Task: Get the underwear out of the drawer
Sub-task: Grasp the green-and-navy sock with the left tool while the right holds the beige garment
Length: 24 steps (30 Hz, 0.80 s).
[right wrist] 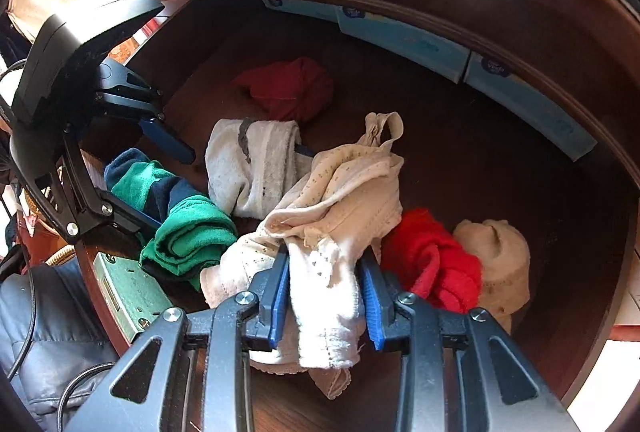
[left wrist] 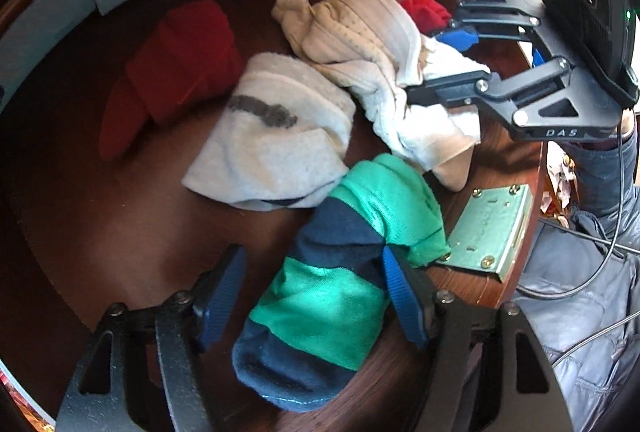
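Note:
The open wooden drawer (left wrist: 100, 232) holds several garments. My left gripper (left wrist: 316, 296) is open, its blue pads on either side of a green and navy striped piece (left wrist: 340, 272) at the drawer's front; it also shows in the right wrist view (right wrist: 176, 220). My right gripper (right wrist: 326, 296) straddles a cream dotted underwear (right wrist: 340, 207), its pads against the bunched cloth; the same cloth lies in the left wrist view (left wrist: 360, 39). The right gripper (left wrist: 456, 63) shows there too. I cannot tell whether it grips firmly.
A dark red garment (left wrist: 176, 71), a white towel-like piece with a grey mark (left wrist: 276, 131), a bright red cloth (right wrist: 432, 260) and a beige roll (right wrist: 500, 256) lie in the drawer. Light blue boxes (right wrist: 420, 39) line the back wall. A brass lock plate (left wrist: 492, 228) sits on the front edge.

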Each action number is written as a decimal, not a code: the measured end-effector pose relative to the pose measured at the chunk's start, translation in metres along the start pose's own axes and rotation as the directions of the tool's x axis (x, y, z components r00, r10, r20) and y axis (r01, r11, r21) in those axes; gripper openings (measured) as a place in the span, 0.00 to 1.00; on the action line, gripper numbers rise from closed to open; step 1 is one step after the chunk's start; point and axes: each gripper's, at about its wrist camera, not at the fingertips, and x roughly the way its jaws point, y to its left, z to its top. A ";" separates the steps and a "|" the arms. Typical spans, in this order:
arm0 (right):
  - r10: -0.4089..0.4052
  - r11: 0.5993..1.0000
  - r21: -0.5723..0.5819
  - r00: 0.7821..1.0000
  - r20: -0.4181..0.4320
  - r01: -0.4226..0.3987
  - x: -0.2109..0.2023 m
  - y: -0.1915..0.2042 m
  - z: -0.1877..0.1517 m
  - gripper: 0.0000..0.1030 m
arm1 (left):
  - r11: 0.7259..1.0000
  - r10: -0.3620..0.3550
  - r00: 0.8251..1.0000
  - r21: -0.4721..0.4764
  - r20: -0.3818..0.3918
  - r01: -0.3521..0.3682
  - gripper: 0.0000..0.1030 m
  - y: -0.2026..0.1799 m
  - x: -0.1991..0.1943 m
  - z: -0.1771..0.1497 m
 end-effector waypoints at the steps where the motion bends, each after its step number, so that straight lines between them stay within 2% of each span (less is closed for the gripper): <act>1: 0.009 1.000 -0.001 1.000 -0.012 -0.009 0.002 -0.001 0.002 0.36 | 1.000 -0.004 1.000 -0.002 -0.001 0.004 0.67 0.000 0.001 0.000; 3: 0.020 1.000 0.002 1.000 -0.024 -0.020 0.005 -0.004 0.006 0.36 | 1.000 -0.019 1.000 -0.001 0.005 0.019 0.62 -0.001 0.000 0.000; 5: 0.021 1.000 0.002 0.999 -0.024 -0.021 0.006 -0.006 0.009 0.36 | 0.998 -0.067 0.998 -0.001 0.015 0.067 0.47 -0.004 0.003 0.001; 6: 0.021 1.000 0.003 1.000 -0.022 -0.021 0.006 -0.007 0.009 0.36 | 0.997 -0.081 0.996 -0.002 0.023 0.081 0.31 -0.005 0.003 0.000; 7: 0.022 1.000 0.005 1.000 -0.018 -0.022 0.005 -0.008 0.010 0.35 | 0.998 -0.061 0.998 0.006 0.025 0.061 0.26 -0.007 0.004 0.000; 15: 0.008 1.000 0.015 0.999 0.035 -0.009 -0.003 -0.012 0.009 0.32 | 1.000 -0.013 0.994 0.027 0.112 0.010 0.19 -0.022 -0.007 -0.014; 20: -0.016 1.000 0.010 0.996 0.083 0.015 -0.013 -0.010 0.008 0.32 | 1.000 -0.005 0.983 0.030 0.186 -0.001 0.16 -0.032 -0.020 -0.034; 24: -0.024 1.000 -0.007 0.992 0.121 0.025 -0.018 -0.003 0.002 0.32 | 1.000 -0.002 0.968 0.002 0.251 0.001 0.15 -0.026 -0.033 -0.049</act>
